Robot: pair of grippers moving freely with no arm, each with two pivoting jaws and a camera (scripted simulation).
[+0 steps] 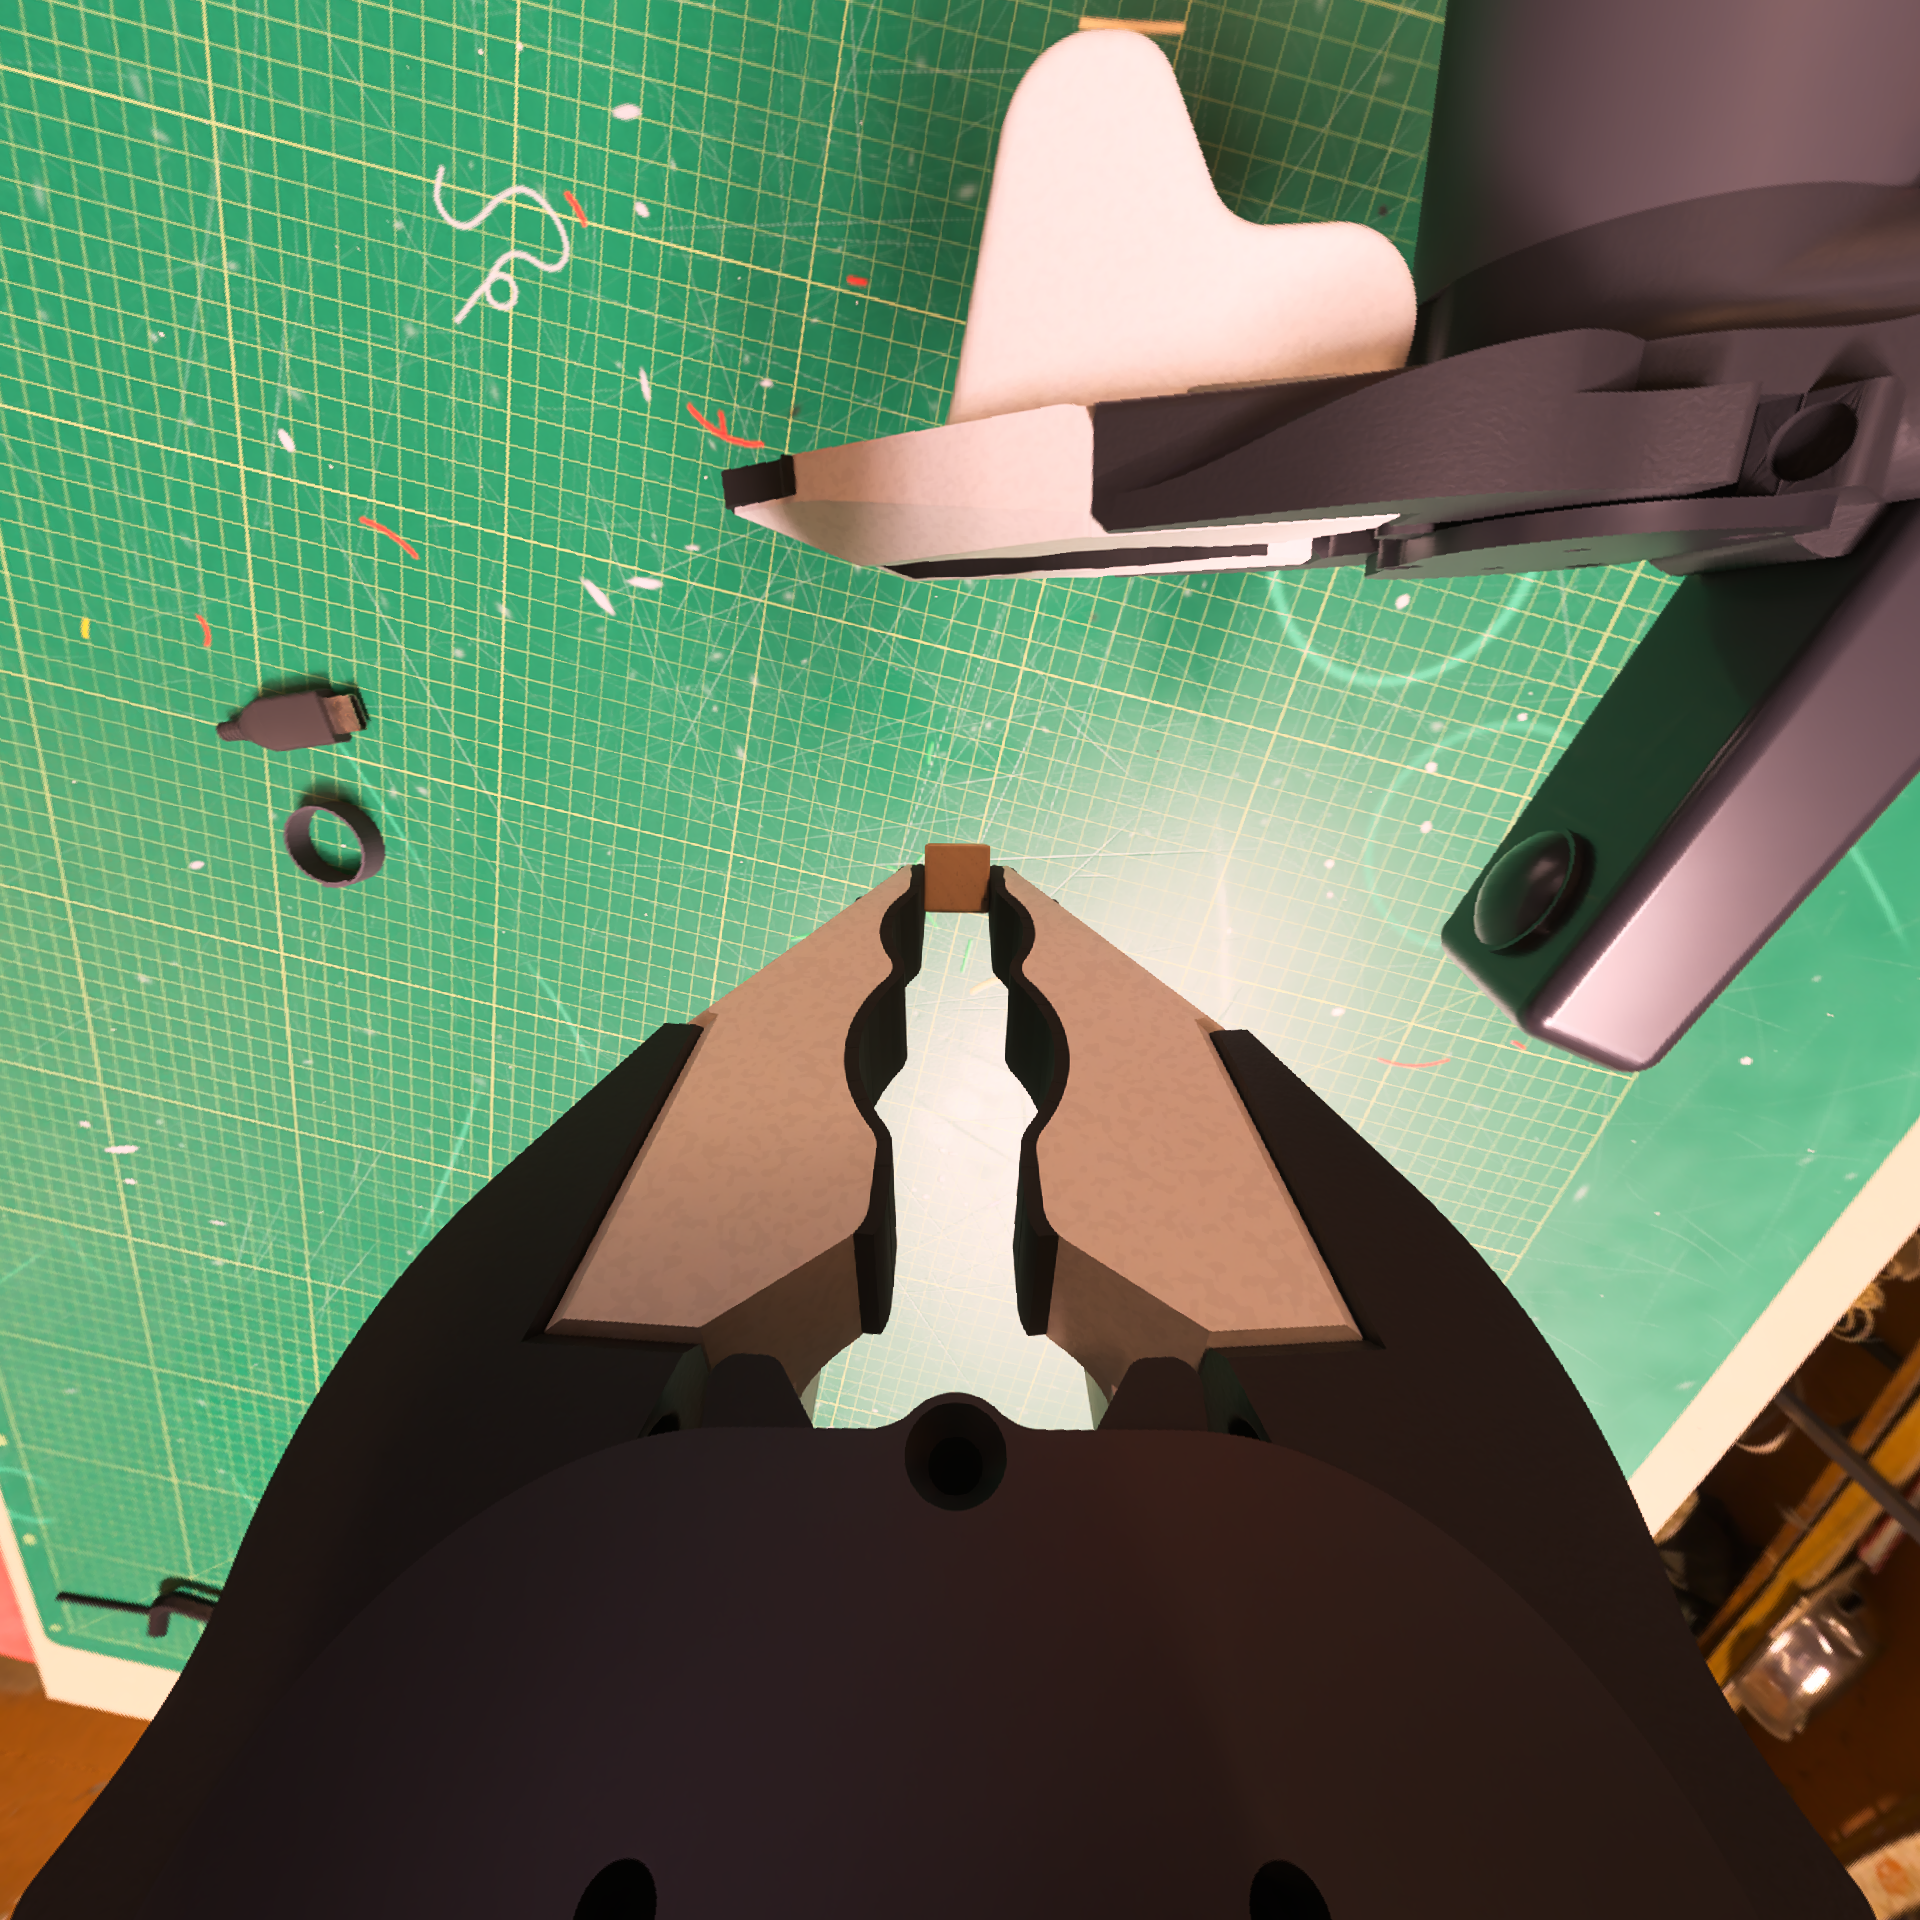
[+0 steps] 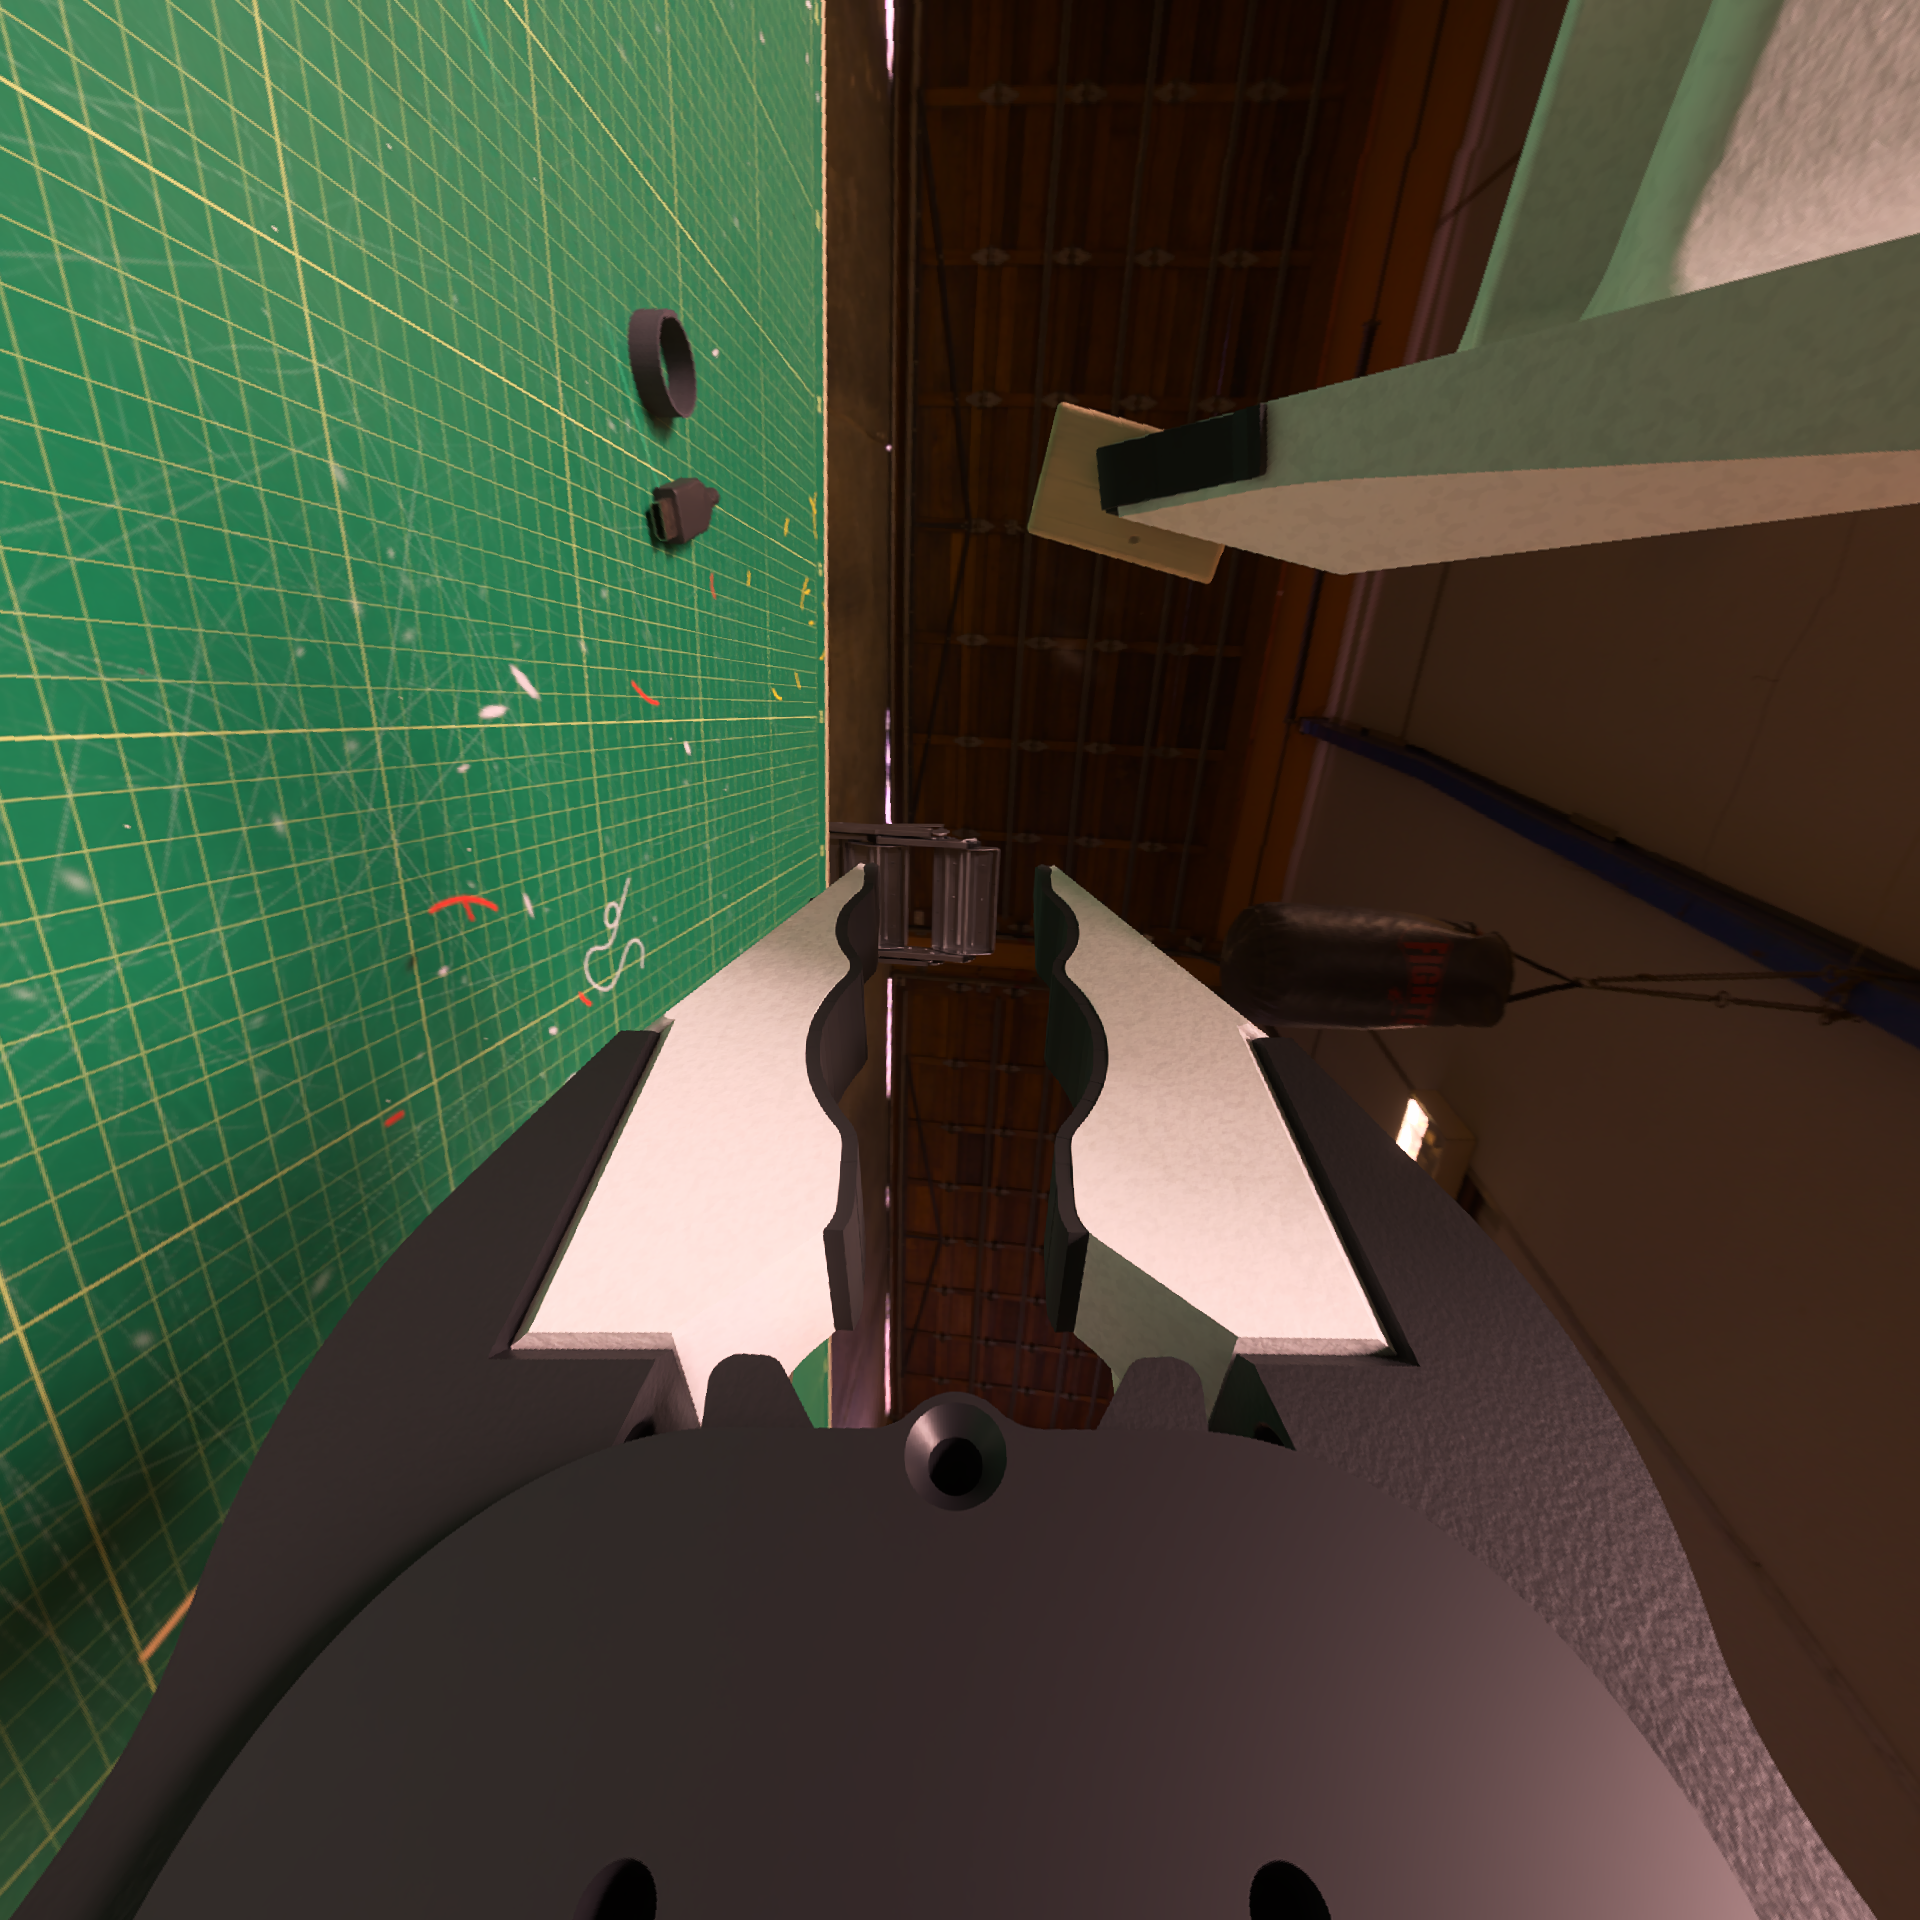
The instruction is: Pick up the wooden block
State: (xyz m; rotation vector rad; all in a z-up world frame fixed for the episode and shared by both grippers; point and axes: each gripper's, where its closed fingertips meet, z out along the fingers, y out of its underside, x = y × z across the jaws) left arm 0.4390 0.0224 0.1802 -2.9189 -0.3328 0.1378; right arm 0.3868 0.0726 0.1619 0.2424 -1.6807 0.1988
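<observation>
My left gripper (image 1: pixel 956 883) is shut on the small wooden block (image 1: pixel 956 875), which is pinched between its fingertips over the green cutting mat (image 1: pixel 623 935). In the right wrist view the pale block (image 2: pixel 1101 525) shows at the upper right. It is clamped by the left gripper's black pad (image 2: pixel 1184 457) and held clear of the mat (image 2: pixel 364 623). My right gripper (image 2: pixel 951 894) is open and empty, turned on its side next to the mat. It also shows in the left wrist view (image 1: pixel 821 520), beyond and to the right of the block.
A black ring (image 1: pixel 335 842) (image 2: pixel 665 364) and a small black connector (image 1: pixel 296 719) (image 2: pixel 681 509) lie on the mat to the left. A white rounded shape (image 1: pixel 1122 239) shows behind the right gripper. The mat's white edge (image 1: pixel 1766 1340) runs at the lower right.
</observation>
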